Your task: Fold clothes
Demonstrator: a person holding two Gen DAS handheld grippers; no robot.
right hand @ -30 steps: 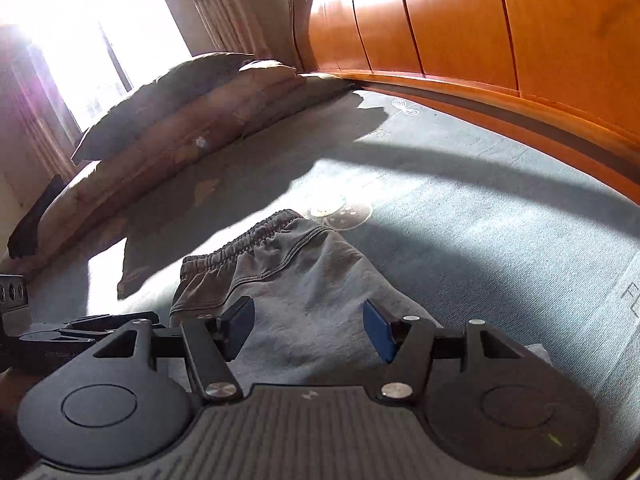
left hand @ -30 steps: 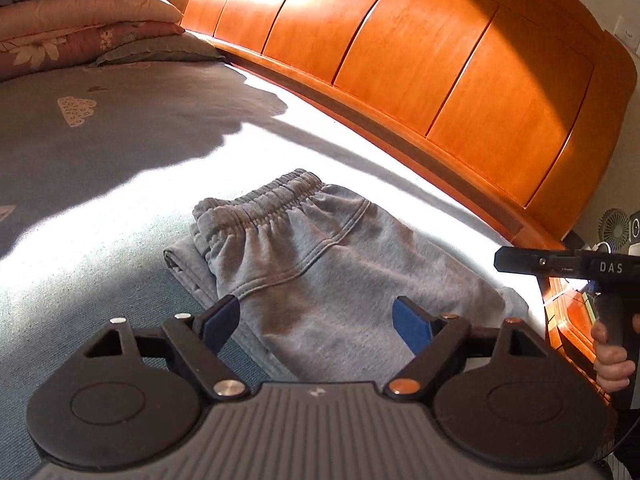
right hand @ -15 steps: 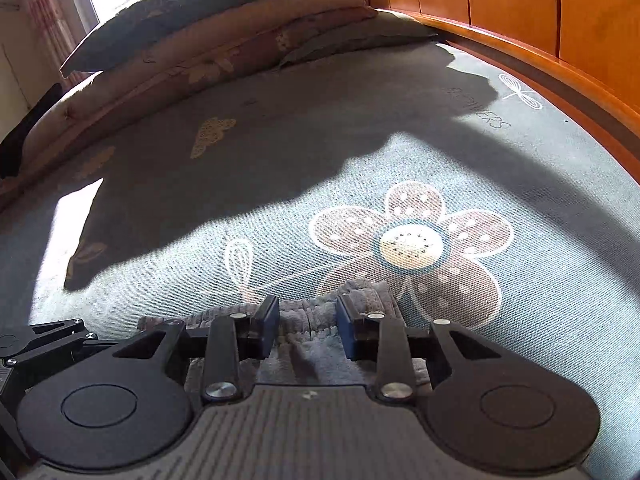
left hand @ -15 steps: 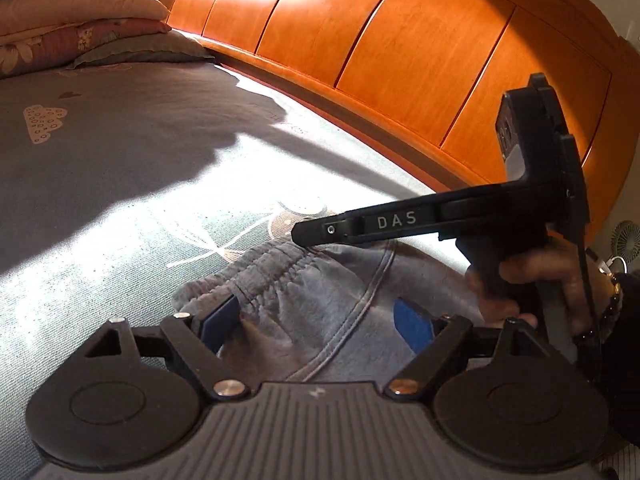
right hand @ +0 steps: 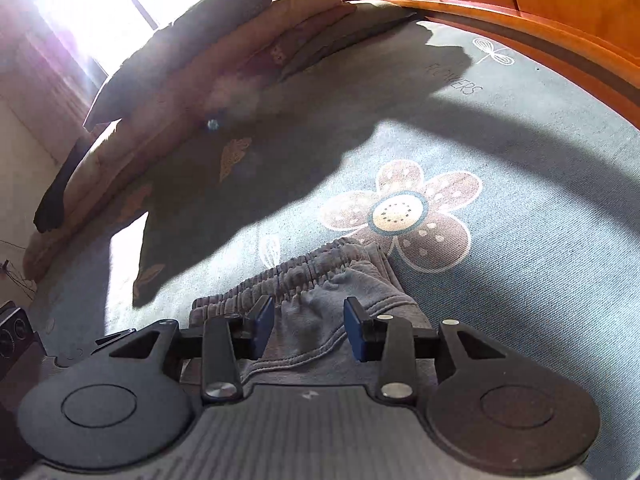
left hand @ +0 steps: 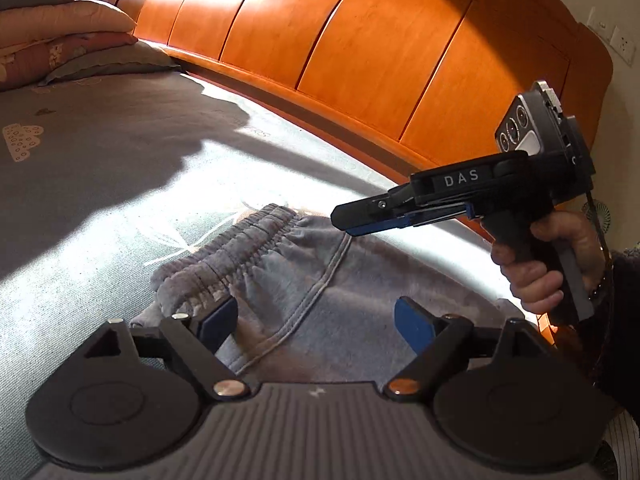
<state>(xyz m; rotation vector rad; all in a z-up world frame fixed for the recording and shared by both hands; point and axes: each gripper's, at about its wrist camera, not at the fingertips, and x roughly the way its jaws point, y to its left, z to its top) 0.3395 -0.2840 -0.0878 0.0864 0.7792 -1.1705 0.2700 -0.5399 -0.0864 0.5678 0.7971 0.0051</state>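
Just ahead of the parted left claw (left hand: 316,320) and half-open right claw (right hand: 308,320), soft, light grey sweatpants (left hand: 288,276) lie on the bed (left hand: 100,168), best pinched at the thick elastic waistband (right hand: 304,272).

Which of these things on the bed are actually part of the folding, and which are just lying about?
In the job:
grey sweatpants
left gripper
right gripper

Just there:
stacked pillows
flowered bedsheet
wooden headboard
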